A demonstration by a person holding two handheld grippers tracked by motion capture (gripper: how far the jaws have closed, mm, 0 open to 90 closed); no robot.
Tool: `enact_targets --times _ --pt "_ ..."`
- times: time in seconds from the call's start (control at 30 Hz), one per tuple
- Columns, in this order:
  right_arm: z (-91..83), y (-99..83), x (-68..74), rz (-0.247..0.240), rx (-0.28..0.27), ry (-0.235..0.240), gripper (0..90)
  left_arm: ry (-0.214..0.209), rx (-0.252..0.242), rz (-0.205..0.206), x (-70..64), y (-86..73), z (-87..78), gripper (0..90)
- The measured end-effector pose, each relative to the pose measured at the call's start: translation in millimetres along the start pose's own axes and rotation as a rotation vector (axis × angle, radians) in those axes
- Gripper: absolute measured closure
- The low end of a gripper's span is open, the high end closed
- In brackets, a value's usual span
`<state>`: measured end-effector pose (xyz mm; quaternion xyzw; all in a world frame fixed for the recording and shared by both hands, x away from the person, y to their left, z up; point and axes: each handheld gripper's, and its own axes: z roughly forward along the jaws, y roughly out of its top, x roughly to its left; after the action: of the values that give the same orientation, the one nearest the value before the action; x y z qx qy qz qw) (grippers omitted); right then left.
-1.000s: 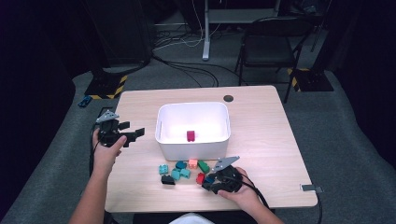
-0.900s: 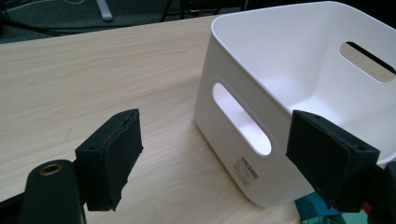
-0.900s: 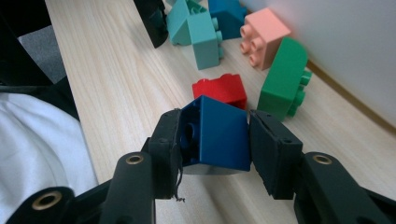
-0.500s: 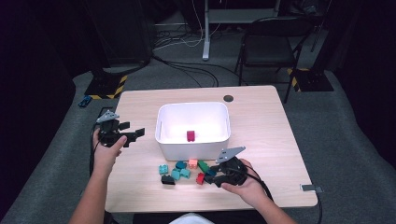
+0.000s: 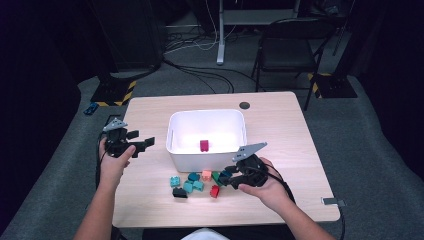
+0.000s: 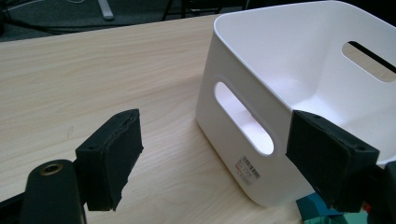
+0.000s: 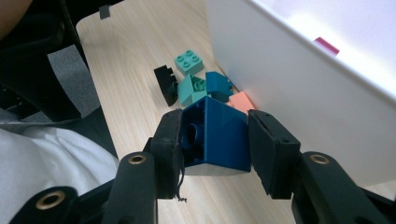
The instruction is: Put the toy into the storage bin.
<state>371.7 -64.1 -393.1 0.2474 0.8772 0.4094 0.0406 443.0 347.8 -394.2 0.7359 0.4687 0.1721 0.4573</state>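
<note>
While the right gripper [image 7: 212, 149] clamps the dark blue toy brick [image 7: 215, 137] across its smooth flat sides, near the white bin [image 7: 299, 84], the brick appears light, rigid and slippery; the left gripper [image 6: 224, 154] stands wide.

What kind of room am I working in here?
Probably a lab or recording studio: a light wooden table on grey carpet, dark curtains around, loose floor cables, and a black folding chair behind.
</note>
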Motion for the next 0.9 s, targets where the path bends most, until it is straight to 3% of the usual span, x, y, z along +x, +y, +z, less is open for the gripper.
enact_targets --times 0.3,0.43,0.9 --pt "-19.6 30.9 -3.5 -0.019 -0.047 -0.012 56.5 0.002 -0.009 -0.002 0.5 -0.1 -0.2 18.2" --pt "-26.9 48.7 -10.0 -0.033 -0.066 -0.043 56.5 0.0 -0.006 -0.002 0.8 0.0 -0.4 18.2" --pt "-17.0 77.2 -40.1 -0.016 -0.075 -0.098 56.5 -0.012 -0.013 -0.012 0.2 0.9 -1.5 18.4"
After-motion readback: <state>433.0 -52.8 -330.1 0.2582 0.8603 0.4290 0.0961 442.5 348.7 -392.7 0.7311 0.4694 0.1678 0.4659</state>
